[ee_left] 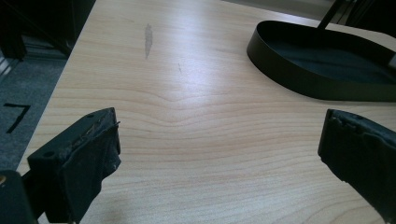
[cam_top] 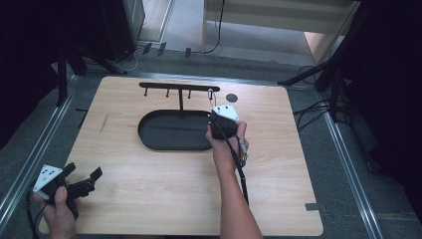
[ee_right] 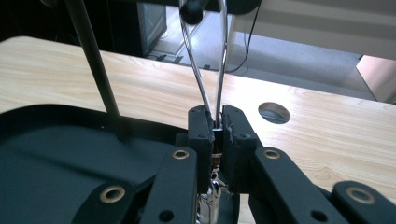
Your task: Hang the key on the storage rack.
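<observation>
The right gripper [cam_top: 215, 110] was positioned at the far right end of the black oval tray [cam_top: 149, 137], beneath the right end of the black hook rack [cam_top: 179, 87]. Its jaws were closed on the lower part of a thin metal loop [ee_right: 212, 70]; the two wire legs rose from between the jaw tips up to a rack peg [ee_right: 191, 11]. A small round hole [ee_right: 273, 112] in the wooden table [cam_top: 164, 199] lay just beyond the gripper. The left gripper [cam_top: 83, 175] was held at the near left corner of the table, well apart from the tray, with its jaws wide apart and nothing between them
</observation>
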Motion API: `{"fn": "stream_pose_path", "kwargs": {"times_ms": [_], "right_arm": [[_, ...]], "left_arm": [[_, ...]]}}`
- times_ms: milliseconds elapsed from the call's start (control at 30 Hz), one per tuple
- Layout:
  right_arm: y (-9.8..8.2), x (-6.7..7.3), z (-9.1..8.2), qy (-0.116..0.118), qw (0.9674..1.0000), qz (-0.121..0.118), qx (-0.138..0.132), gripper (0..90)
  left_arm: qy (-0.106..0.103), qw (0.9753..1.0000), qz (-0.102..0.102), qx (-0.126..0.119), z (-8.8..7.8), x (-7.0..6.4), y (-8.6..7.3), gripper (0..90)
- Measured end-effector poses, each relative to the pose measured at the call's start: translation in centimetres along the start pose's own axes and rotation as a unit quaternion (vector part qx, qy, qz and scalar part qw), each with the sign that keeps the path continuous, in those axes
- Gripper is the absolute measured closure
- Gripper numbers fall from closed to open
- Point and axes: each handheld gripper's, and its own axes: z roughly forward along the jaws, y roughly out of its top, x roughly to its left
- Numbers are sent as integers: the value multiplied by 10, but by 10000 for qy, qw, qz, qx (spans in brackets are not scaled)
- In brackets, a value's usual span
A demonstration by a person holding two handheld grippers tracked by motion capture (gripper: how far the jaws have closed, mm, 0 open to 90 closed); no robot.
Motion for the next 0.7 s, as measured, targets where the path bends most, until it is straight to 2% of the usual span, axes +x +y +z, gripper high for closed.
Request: {"fn": "stream_pose_path", "kwargs": {"times_ms": [267,367,500,533,600,700], "right_arm": [[-4,-1,11,-18,9999,-14,137,833],[-5,-4,13,46,9998,70,154,831],[-6,-7,13,123,9999,52,107,813],[-7,-7,13,140,9998,49,104,784],[-8,-9,14,188,9998,13,-27,664],[-10,-11,13,217,9997,-88,-120,572]], "left_arm": [[4,10000,11,4,0,0,0,0],[12,10000,21,16,0,-1,0,0],[6,10000,23,18,0,0,0,0],[7,10000,24,14,0,0,0,0],[1,10000,24,10,0,0,0,0],[-1,10000,17,7,0,0,0,0]]}}
